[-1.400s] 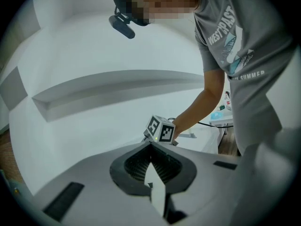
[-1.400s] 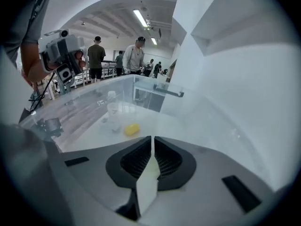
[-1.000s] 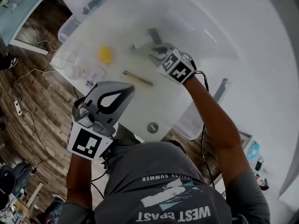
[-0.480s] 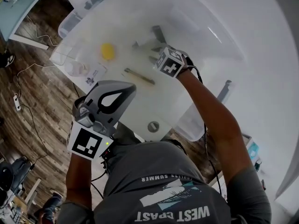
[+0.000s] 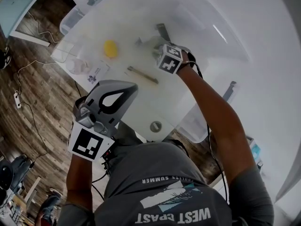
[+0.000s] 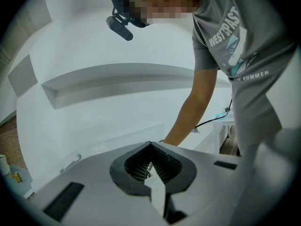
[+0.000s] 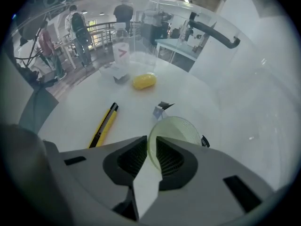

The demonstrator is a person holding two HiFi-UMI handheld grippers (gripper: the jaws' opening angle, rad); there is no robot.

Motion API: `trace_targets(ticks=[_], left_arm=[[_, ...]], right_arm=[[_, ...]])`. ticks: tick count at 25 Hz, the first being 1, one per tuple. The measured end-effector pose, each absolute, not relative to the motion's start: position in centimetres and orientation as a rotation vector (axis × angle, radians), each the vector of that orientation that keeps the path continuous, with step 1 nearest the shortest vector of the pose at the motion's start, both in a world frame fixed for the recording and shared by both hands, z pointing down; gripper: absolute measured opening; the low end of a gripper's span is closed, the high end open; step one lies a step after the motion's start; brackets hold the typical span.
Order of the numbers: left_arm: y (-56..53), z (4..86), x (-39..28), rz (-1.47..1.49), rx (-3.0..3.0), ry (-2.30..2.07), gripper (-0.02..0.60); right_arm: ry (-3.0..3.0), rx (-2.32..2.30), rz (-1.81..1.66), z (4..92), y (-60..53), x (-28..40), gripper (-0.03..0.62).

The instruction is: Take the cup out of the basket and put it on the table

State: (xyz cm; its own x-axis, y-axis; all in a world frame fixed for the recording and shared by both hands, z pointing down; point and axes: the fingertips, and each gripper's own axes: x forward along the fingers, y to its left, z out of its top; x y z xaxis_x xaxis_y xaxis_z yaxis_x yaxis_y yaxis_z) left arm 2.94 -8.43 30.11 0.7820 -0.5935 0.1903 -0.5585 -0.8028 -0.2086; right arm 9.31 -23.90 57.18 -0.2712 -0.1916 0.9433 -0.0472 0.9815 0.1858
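Right gripper (image 7: 149, 144): jaws just closing, pinching wall of clear greenish plastic cup (image 7: 181, 126) inside transparent plastic basket (image 7: 244, 93), ready for lifting. Left gripper (image 6: 150, 163): jaws together, nothing between, parked aside.

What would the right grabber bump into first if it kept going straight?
The cup: its wall sits pinched between the right gripper's jaws, which have just been closing. Further on, probably the basket floor.
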Motion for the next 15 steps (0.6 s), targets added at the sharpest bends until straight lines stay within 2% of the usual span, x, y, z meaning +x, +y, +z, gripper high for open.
trace_targets(ticks=[1,2,15], left_arm=[[-8.4,30.1,2.9,-0.373,-2.832,0.92,0.009],[-8.5,30.2,2.9,-0.374,-2.831,0.92,0.009],[-7.7,29.6,3.1,-0.379,-2.816,0.892,0.009]], right_arm=[[-1.841,0.172,-0.136,57.2,-23.7,9.3,0.045],[-1.835,0.171,-0.13,57.3,-23.6,9.3,0.034],[-1.918,0.234,-0.139,52.5,-21.1,9.1,0.028]])
